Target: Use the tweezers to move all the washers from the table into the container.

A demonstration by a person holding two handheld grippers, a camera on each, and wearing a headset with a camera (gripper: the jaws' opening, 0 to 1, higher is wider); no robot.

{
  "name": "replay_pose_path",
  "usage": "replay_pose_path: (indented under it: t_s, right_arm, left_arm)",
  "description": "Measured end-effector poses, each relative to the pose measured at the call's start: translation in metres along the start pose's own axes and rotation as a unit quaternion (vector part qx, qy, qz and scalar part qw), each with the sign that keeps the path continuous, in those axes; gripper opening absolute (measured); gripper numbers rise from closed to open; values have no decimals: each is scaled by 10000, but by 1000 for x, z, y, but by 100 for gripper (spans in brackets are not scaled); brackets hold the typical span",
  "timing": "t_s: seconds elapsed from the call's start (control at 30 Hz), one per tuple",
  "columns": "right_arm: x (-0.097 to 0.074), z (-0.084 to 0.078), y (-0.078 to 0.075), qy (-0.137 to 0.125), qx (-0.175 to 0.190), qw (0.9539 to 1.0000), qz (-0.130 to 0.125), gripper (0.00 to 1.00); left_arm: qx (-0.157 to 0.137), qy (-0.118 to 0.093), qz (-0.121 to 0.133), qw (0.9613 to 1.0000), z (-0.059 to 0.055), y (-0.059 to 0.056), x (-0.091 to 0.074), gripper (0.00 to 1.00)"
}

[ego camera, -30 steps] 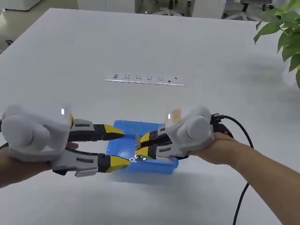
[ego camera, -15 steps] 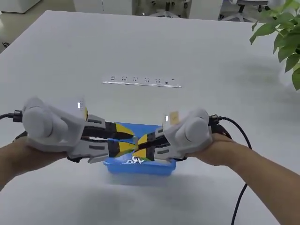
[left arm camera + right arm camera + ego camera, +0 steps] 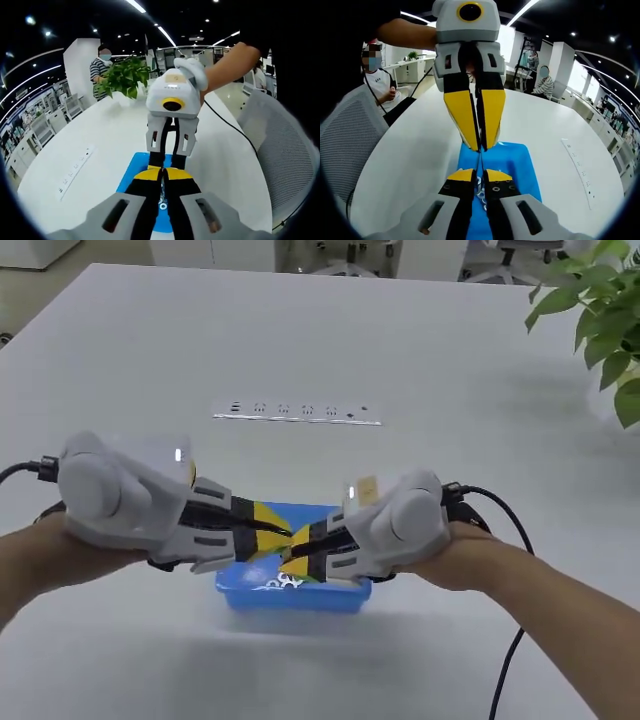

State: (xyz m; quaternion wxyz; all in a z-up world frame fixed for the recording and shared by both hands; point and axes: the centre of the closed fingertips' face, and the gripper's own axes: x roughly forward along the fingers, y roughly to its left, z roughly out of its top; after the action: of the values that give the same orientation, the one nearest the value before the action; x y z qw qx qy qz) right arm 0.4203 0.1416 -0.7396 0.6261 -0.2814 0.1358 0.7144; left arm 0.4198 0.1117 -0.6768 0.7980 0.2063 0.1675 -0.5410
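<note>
A blue container (image 3: 300, 598) sits on the white table near its front edge, with several small metal washers (image 3: 280, 583) lying inside. My two grippers meet tip to tip above it. The left gripper (image 3: 283, 535) comes in from the left and the right gripper (image 3: 288, 558) from the right, both with yellow jaws closed. Thin metal tweezers (image 3: 480, 160) run between the two sets of jaws, which both pinch them. In the left gripper view, the left gripper (image 3: 162, 172) faces the right gripper (image 3: 168, 162) over the container (image 3: 134, 170) and washers (image 3: 163, 205).
A white power strip (image 3: 297, 412) lies flat at mid-table beyond the container. A green plant (image 3: 600, 320) overhangs the far right corner. A black cable (image 3: 510, 640) trails from the right gripper. A mesh chair (image 3: 350, 145) and seated people are off the table.
The left gripper, open a second ago, has swung in over the container and shut against the right gripper's tips. The right gripper has held its place.
</note>
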Motion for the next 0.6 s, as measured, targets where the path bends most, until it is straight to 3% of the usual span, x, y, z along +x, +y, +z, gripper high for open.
replay_pose_path:
  t_s: [0.6]
  right_arm:
    - [-11,10,2,-77,10,9999,-76,7]
  left_arm:
    - [205,36,-231,9995,14,-5,-5,5]
